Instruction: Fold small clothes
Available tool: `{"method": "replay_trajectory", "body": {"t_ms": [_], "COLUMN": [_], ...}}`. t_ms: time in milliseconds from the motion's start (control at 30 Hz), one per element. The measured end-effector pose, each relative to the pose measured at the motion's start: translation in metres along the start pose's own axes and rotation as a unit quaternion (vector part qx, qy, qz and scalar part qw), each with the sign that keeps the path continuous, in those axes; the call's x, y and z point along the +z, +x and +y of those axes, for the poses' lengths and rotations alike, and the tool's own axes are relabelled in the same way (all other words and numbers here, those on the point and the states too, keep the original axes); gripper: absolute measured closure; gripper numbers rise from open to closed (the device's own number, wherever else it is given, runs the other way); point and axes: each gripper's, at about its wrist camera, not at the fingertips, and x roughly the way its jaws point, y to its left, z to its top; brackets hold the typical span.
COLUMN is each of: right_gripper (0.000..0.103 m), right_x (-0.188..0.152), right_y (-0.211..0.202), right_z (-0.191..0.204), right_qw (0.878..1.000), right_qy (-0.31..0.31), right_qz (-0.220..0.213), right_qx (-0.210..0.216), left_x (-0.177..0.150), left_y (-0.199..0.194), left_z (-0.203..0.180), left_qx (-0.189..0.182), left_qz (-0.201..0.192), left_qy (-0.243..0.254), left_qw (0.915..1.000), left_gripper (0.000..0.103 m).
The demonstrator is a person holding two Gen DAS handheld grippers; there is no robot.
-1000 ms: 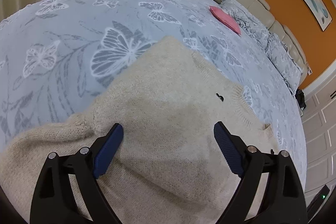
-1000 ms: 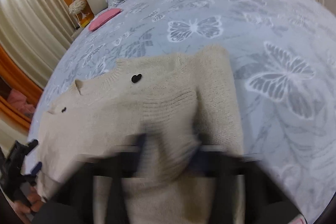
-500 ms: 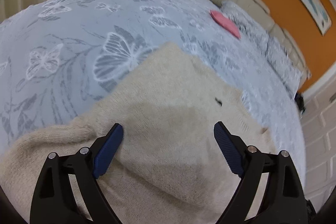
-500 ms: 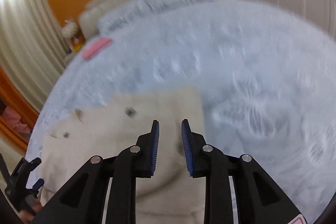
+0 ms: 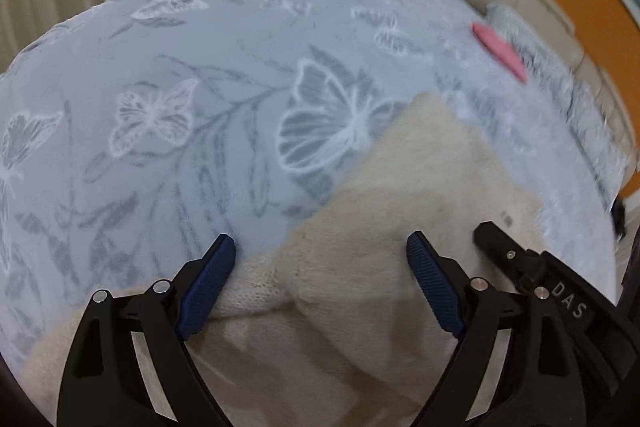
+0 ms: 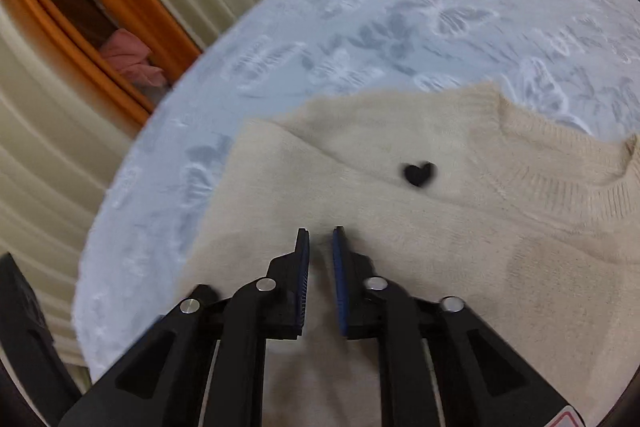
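The left gripper (image 5: 320,279), jaws spread wide and empty, hovers over a cream sweater (image 6: 460,227) lying on a butterfly-print bedspread (image 5: 180,99); the right gripper (image 6: 321,279), jaws nearly closed, grips nothing above its folded sleeve.

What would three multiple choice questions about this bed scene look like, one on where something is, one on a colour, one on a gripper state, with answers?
1. Where does the cream sweater lie?
A. on the butterfly-print bedspread
B. on the floor
C. on a chair

2. What colour is the small heart on the sweater?
A. red
B. black
C. blue

3. How does the left gripper stand?
A. shut on the sweater
B. open over the sweater
C. shut on a pillow

Answers: 1 A, bedspread shows around the sweater's edges. 2 B, the heart is dark against cream knit. 3 B, its blue pads stand wide apart with nothing pinched.
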Motion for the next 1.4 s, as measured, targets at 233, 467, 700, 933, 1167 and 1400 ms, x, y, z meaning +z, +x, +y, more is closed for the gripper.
{"method": "replay_trajectory", "body": {"t_ms": [233, 467, 700, 933, 1167, 1400], "right_gripper": [0.103, 0.095, 0.103, 0.092, 0.065, 0.089], "right_x": [-0.070, -0.131, -0.123, -0.114, -0.108, -0.099], "right_y": [-0.104, -0.207, -0.167, -0.192, -0.177, -0.216], "right_z": [-0.141, -0.216, -0.211, -0.210, -0.230, -0.197], "right_qw": [0.987, 0.946, 0.961, 0.950, 0.944, 0.946], "right_qy": [0.124, 0.244, 0.200, 0.197, 0.216, 0.166], "right_qz": [-0.062, -0.139, -0.098, -0.153, -0.132, -0.209], "right_qx": [-0.085, -0.163, -0.166, -0.188, -0.210, -0.184], "left_x": [-0.005, -0.010, -0.011, -0.013, -0.011, -0.013], "left_y": [0.002, 0.002, 0.001, 0.001, 0.003, 0.003], "left_z": [-0.012, -0.019, -0.020, -0.023, -0.020, -0.022], "left_qx": [0.033, 0.049, 0.055, 0.064, 0.063, 0.062], "left_qz": [-0.009, -0.022, -0.032, -0.040, -0.040, -0.040], "left_qy": [0.039, 0.050, 0.058, 0.061, 0.062, 0.061], "left_qw": [0.9987, 0.9973, 0.9963, 0.9953, 0.9953, 0.9954], "left_gripper": [0.014, 0.012, 0.012, 0.011, 0.011, 0.011]}}
